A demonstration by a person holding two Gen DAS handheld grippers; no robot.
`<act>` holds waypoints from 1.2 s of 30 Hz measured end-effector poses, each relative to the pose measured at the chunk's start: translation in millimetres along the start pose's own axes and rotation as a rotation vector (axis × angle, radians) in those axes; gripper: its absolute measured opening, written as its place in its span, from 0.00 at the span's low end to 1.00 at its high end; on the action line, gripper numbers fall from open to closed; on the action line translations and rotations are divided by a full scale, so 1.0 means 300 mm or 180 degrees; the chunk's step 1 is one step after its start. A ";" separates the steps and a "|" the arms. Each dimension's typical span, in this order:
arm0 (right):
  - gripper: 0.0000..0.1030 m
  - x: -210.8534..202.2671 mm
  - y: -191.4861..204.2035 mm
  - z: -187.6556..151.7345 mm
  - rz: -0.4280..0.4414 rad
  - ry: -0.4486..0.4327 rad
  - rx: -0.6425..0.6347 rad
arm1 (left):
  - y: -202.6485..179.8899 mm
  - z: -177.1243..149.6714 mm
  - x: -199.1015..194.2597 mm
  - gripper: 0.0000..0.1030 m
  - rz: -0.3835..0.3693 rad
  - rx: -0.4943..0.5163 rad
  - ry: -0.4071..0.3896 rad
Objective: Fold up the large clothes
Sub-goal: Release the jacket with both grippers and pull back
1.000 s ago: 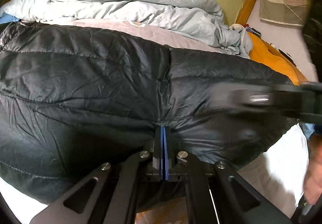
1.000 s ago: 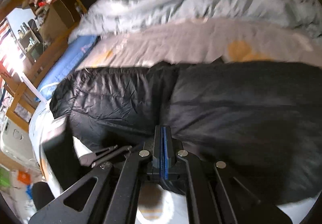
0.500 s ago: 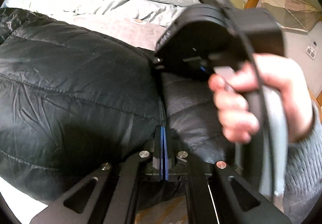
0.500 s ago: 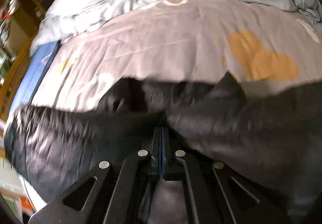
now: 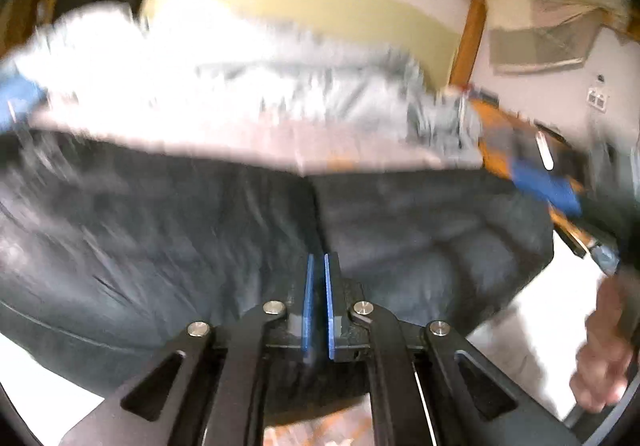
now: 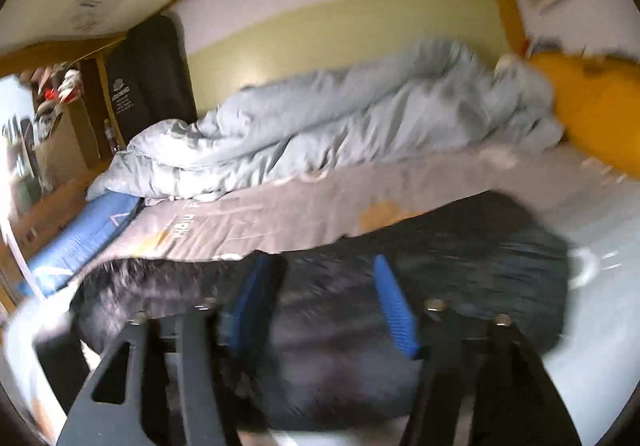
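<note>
Right gripper (image 6: 320, 302) jaws just opened, now apart; black jacket (image 6: 440, 278) released, nothing pinched, fabric lying below and beyond pads. Half second ago clamped shut at jacket hem, carrying it across. Left gripper (image 5: 318, 306) together, thin slit between blue pads, nothing visibly held, jacket (image 5: 200, 238) just beyond tips. Jacket spread on bed (image 6: 280, 213), doubled over, seam down middle. Likely meaning: one fold laid down; next grab needed at new edge. Views blurred, details uncertain. Hand (image 5: 604, 358) at right edge.
</note>
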State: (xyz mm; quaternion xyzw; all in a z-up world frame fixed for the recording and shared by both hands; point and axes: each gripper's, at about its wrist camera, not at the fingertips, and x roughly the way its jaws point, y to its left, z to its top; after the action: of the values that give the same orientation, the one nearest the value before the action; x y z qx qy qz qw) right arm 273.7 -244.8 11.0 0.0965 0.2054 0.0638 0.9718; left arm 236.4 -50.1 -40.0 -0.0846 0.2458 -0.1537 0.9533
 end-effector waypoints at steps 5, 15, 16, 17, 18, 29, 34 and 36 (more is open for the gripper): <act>0.86 -0.153 -0.030 -0.093 -0.0481 -0.0564 -0.0374 | -0.011 0.001 -0.126 0.10 0.0105 0.0194 -0.0593; 0.85 -0.148 -0.023 -0.228 -0.0577 -0.0632 -0.0650 | -0.034 -0.052 -0.213 0.83 0.0529 0.0268 -0.0932; 0.87 -0.152 -0.028 -0.230 -0.0630 -0.0652 -0.0621 | -0.034 -0.055 -0.221 0.83 0.0523 0.0273 -0.0956; 0.89 -0.147 -0.031 -0.232 -0.0695 -0.0658 -0.0582 | -0.039 -0.056 -0.222 0.83 0.0502 0.0301 -0.0955; 0.89 -0.149 -0.035 -0.233 -0.0717 -0.0667 -0.0547 | -0.043 -0.056 -0.220 0.85 0.0493 0.0332 -0.0940; 0.89 -0.124 -0.051 -0.240 -0.0748 -0.0489 -0.0414 | -0.039 -0.060 -0.299 1.00 0.0333 0.0280 -0.1521; 0.94 -0.139 -0.105 -0.235 -0.0681 -0.0519 -0.0154 | -0.035 -0.051 -0.293 1.00 0.0378 0.0242 -0.1456; 0.99 -0.154 -0.124 -0.232 -0.0635 -0.0576 -0.0067 | -0.034 -0.047 -0.289 1.00 0.0379 0.0246 -0.1405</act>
State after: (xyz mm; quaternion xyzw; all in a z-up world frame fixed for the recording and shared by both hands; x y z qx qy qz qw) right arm 206.2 -277.4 -41.7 0.0708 0.1248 -0.0399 0.9888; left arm 154.7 -32.0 -11.3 -0.0649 0.0297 -0.0842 0.9939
